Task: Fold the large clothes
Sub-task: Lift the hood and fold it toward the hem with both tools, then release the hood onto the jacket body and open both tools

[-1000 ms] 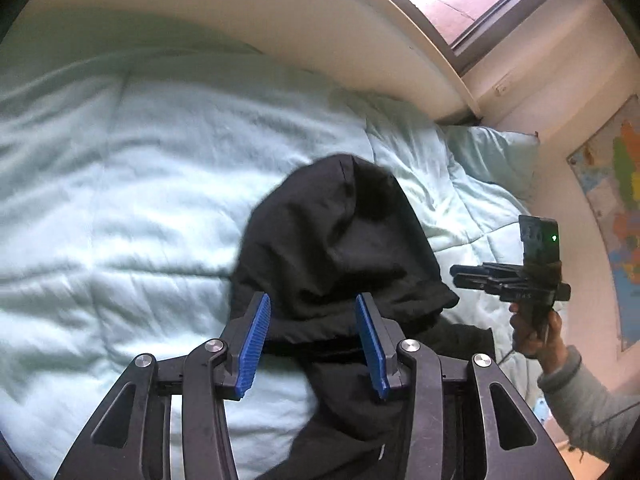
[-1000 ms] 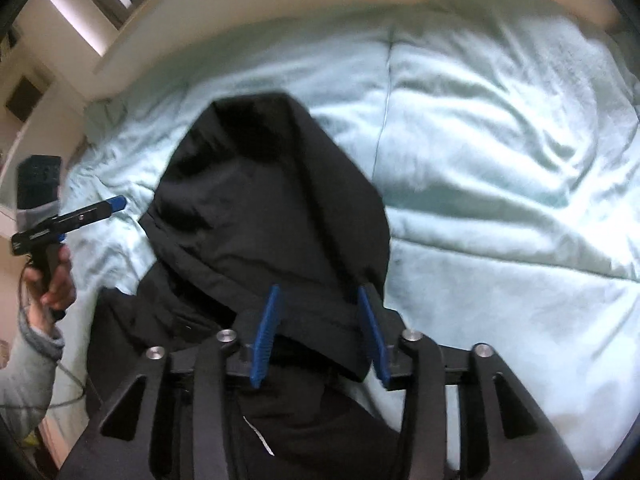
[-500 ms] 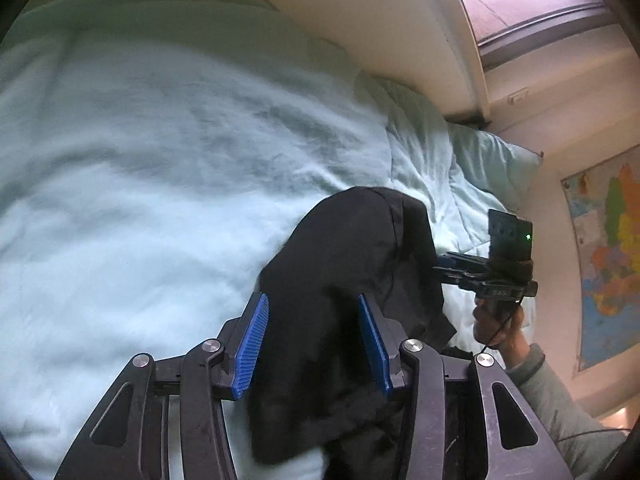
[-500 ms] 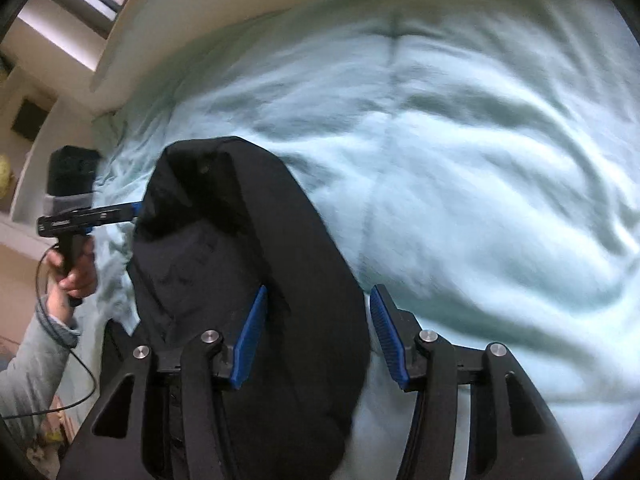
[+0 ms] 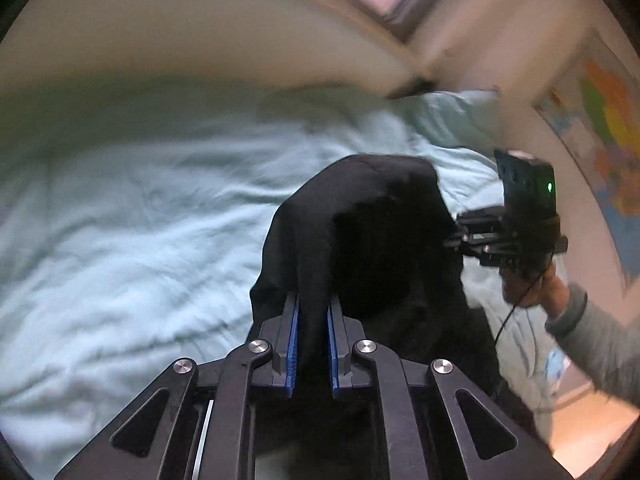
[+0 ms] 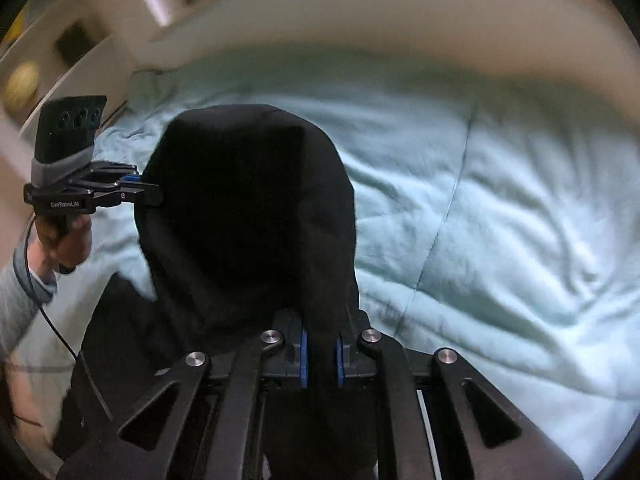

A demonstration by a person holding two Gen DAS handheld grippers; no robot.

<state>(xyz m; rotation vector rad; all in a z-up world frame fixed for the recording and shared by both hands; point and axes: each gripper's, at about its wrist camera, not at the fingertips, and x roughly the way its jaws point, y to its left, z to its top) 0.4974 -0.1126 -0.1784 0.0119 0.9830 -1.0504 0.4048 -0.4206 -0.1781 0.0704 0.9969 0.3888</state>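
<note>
1. Gripping now: left gripper has its blue pads clamped on a fold of the black hooded garment, cloth pinched right between them at the near edge of the left wrist view.
2. Right gripper likewise pinches the same garment's edge, pads narrow with cloth between.
3. Garment position: hood bulges up just beyond both grippers, stretched between them; each gripper holds one side of the hood opening. The rest of the garment hangs below toward the bed, partly hidden.
4. Progress, as a judgement: early stage. Only the grasp is done; no neat fold shows, body and sleeves look bunched and dark lower left in the right wrist view.
5. Left to do: spread it flat on the pale green quilt, then fold.
6. Far: headboard and wall map, blurred.
</note>
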